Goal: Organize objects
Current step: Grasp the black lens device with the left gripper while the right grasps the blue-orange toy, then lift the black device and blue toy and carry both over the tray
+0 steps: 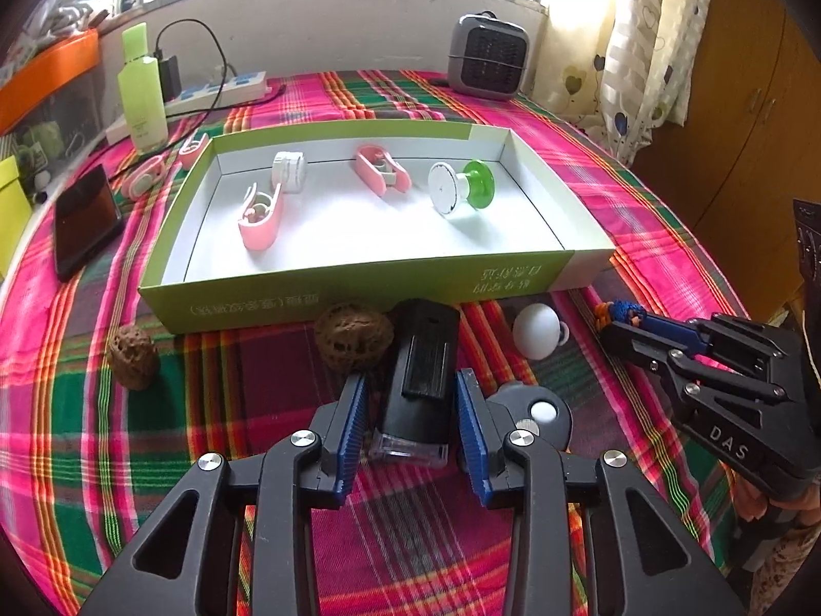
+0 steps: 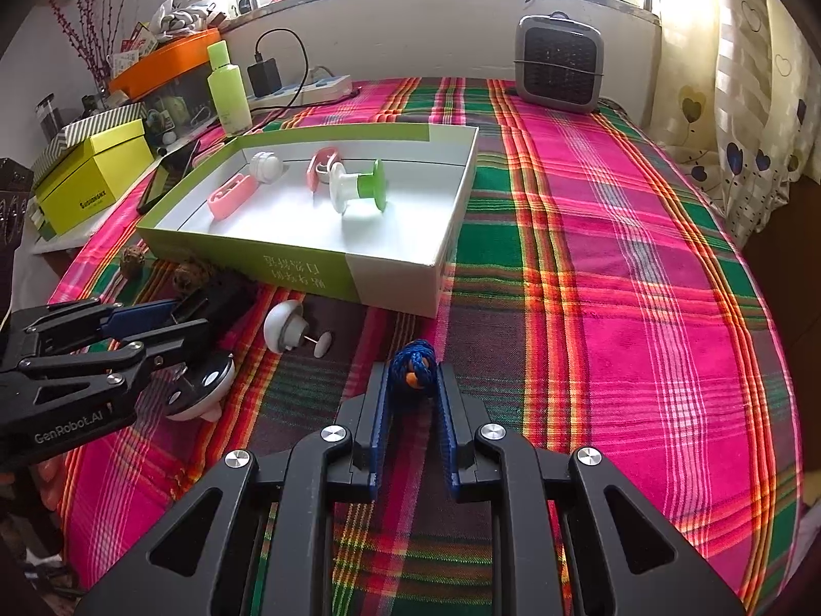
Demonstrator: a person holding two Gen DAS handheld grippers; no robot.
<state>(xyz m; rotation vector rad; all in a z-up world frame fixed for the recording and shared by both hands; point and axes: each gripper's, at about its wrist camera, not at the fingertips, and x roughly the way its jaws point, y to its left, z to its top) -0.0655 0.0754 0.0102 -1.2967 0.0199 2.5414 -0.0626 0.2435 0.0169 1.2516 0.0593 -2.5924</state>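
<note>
A black oblong device (image 1: 426, 354) with a clear end lies on the plaid cloth just in front of the green tray (image 1: 359, 282). My left gripper (image 1: 413, 380) straddles it, open, with a small gap at each blue pad. Off to the right, my right gripper (image 2: 413, 367) is shut on a blue braided knot (image 2: 414, 359) with an orange bead, near the cloth. Inside the tray lie two pink clips (image 1: 261, 220), a white roll (image 1: 288, 169) and a green-and-white spool (image 1: 462, 187). Two walnuts (image 1: 354, 333) and a white knob (image 1: 536, 331) rest before the tray.
A round black-and-white piece (image 1: 539, 413) lies right of my left gripper. A dark phone (image 1: 84, 220), green bottle (image 1: 141, 87) and power strip (image 1: 226, 90) sit at the left back. A grey heater (image 1: 487, 56) stands behind; a yellow box (image 2: 95, 179) lies far left.
</note>
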